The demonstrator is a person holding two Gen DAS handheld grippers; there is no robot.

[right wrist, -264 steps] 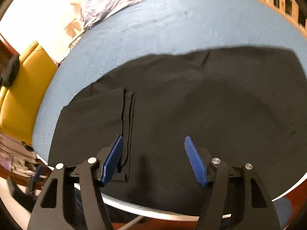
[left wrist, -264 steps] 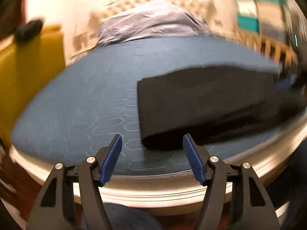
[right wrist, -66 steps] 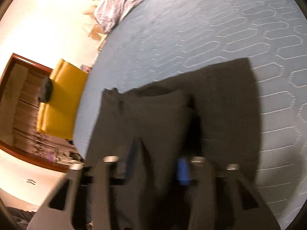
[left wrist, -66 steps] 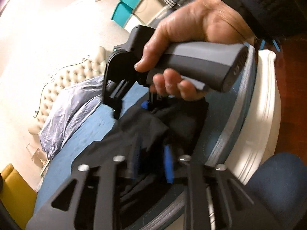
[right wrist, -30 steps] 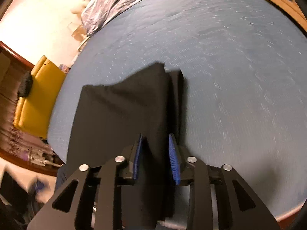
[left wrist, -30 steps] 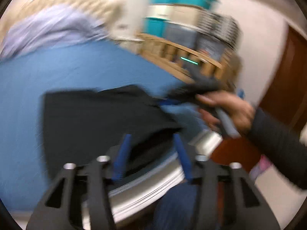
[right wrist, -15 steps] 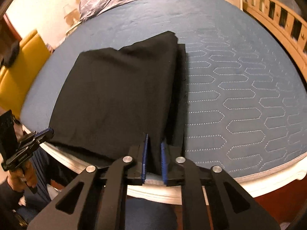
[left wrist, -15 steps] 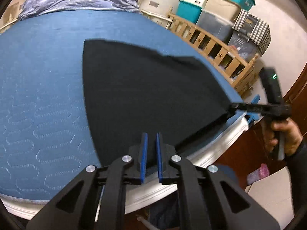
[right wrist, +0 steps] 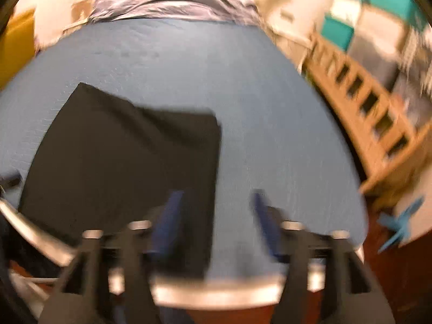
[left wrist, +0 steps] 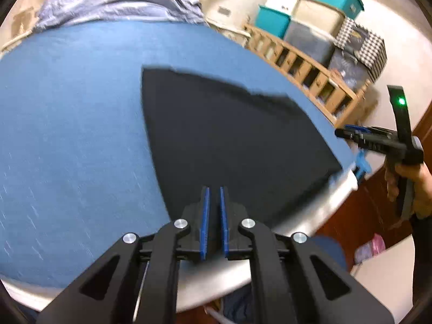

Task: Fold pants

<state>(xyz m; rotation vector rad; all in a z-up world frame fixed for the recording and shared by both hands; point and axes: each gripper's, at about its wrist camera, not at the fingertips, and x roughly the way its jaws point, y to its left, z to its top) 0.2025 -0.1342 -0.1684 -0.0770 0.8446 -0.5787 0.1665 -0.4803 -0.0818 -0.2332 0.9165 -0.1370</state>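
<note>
The black pants [left wrist: 229,135] lie folded into a flat panel on the blue quilted mattress [left wrist: 67,135]. My left gripper [left wrist: 213,216] is shut on their near edge at the bed's rim. In the left wrist view a hand [left wrist: 405,178] holds my right gripper [left wrist: 343,132] just off the pants' right corner, apart from the cloth. The right wrist view is blurred. There my right gripper [right wrist: 216,213] stands open over the right edge of the pants [right wrist: 121,156], one finger above the cloth and the other above bare mattress [right wrist: 270,135].
A crumpled grey-lilac duvet [left wrist: 116,2] lies at the head of the bed. A wooden rail [left wrist: 302,62] and stacked storage boxes [left wrist: 310,5] line the far right side. The white bed frame [left wrist: 310,216] curves along the near edge. A yellow chair [right wrist: 16,43] stands at the left.
My right gripper has opened, let go of the pants and drawn back from them. My left gripper stays shut on the near edge, and the pants now lie flat.
</note>
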